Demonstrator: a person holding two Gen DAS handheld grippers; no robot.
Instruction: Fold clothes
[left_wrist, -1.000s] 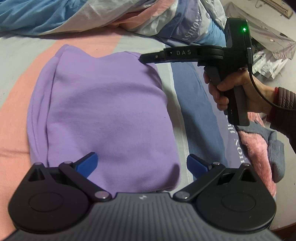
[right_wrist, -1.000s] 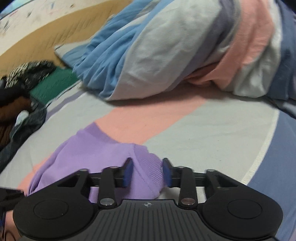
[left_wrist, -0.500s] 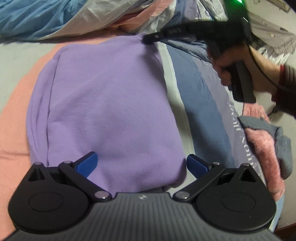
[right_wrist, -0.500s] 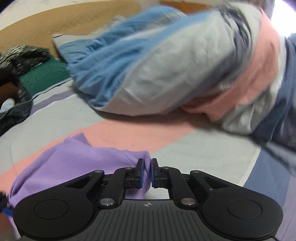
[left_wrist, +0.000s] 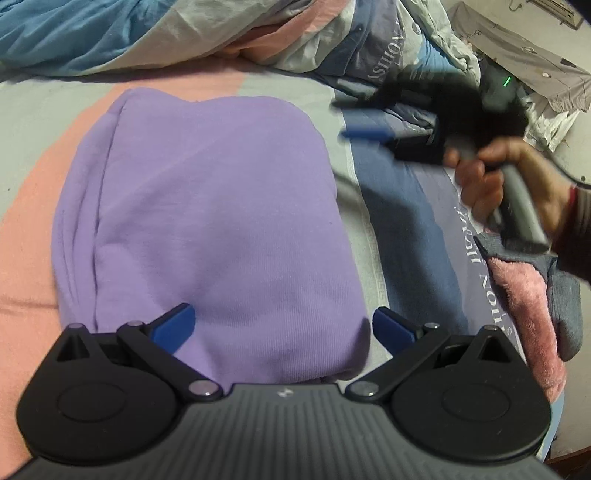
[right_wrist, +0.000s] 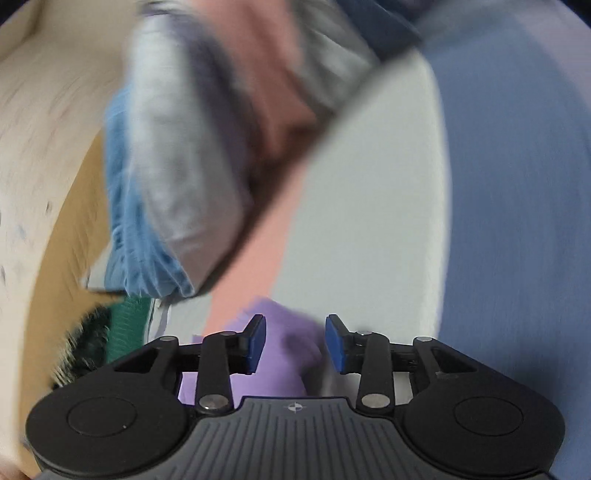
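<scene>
While the right gripper (right_wrist: 294, 341) swings in a blur at the far right corner of the purple garment (left_wrist: 207, 229), its blue fingers (right_wrist: 255, 341) are spreading apart, with purple cloth showing in the gap between them but neither pad pressing on it. From the other camera that gripper is a dark smear just off the garment's far right edge, gripped by a person's hand (left_wrist: 509, 184) with a dark sleeve (left_wrist: 576, 236) at the wrist. And the left gripper (left_wrist: 282, 326) hangs over the near edge of the garment, fingers (left_wrist: 173, 325) spread wide, one over the cloth, the other just past its right corner, nothing clamped. The garment itself lies folded into a neat flat oblong on the bed (left_wrist: 26, 206), across the pink and pale grey bands of the striped sheet. Beyond it, a rumpled quilt (left_wrist: 92, 33) in blue, grey and pink is heaped along the far side. Off to the right, a fluffy pink and grey piece (left_wrist: 524, 310) sits near the bed's edge.
</scene>
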